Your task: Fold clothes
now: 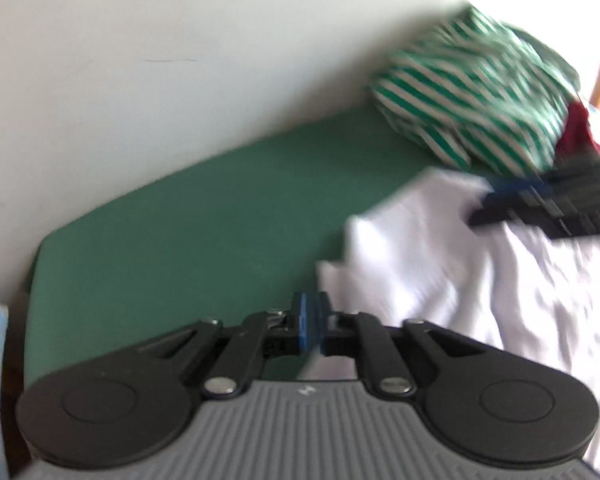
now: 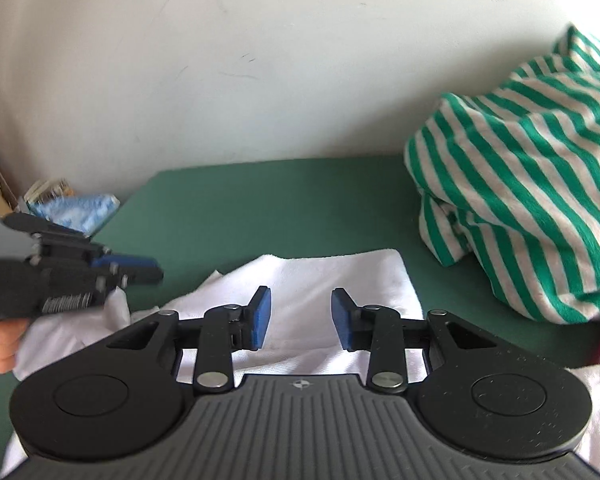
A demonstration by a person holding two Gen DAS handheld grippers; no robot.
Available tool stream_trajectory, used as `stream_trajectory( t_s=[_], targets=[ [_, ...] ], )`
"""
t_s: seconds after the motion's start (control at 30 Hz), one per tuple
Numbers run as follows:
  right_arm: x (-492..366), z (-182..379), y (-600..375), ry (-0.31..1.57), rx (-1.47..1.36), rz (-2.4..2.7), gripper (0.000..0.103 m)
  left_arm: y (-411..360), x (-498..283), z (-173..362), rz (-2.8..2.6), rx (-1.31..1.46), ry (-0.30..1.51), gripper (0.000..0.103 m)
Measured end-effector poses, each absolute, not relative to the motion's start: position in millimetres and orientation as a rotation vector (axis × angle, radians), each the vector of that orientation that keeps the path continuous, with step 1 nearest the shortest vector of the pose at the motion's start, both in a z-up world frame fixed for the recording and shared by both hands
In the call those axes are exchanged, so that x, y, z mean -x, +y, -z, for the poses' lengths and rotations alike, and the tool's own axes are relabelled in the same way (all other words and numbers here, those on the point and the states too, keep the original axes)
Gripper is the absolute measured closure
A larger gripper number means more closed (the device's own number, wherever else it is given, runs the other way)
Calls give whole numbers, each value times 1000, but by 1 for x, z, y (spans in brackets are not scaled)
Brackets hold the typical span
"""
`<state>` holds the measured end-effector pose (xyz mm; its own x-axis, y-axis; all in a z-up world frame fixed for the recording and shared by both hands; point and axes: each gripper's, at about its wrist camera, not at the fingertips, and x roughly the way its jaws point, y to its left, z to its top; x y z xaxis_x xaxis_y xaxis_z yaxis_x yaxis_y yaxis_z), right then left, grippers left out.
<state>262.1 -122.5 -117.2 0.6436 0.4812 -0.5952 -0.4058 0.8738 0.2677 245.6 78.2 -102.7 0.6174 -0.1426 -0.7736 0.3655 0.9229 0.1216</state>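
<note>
The right tongs hover level with pads wide apart over the white cloth on the green tabletop. To their left, the left tongs are pressed together, whether pinching the cloth's edge is unclear. Beyond-right sits a striped garment.

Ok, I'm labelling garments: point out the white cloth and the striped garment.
white cloth [image 2: 332, 276], right wrist view, on its flat far part.
striped garment [image 2: 532, 200], right wrist view, middle of the heap.
</note>
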Motion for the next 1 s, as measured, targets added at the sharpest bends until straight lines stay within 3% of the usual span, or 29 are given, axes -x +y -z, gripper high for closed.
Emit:
stream_trajectory(
  t_s=[0.13,0.27,0.53,0.7,0.73,0.77,0.8,1.0],
  targets=[
    [-263,119,-120,713,-140,-499,66,72,-234,112,314,-289,856,96],
    [-257,117,-124,708,-123,-500,65,78,-229,111,306,-259,826,69],
    [-251,116,-129,712,-149,-508,65,84,-212,97,352,-262,796,51],
    [-249,118,-129,716,-154,-512,65,76,-209,100,386,-283,799,54],
    [-248,118,-129,715,-156,-514,65,76,-212,103,380,-277,820,61],
    [-248,118,-129,713,-156,-514,65,75,-216,106,371,-272,838,86],
    [-248,118,-129,709,-152,-511,65,77,-221,108,343,-269,838,94],
    [-254,118,-134,674,-126,-428,66,82,-248,109,148,-241,803,94]
  ],
)
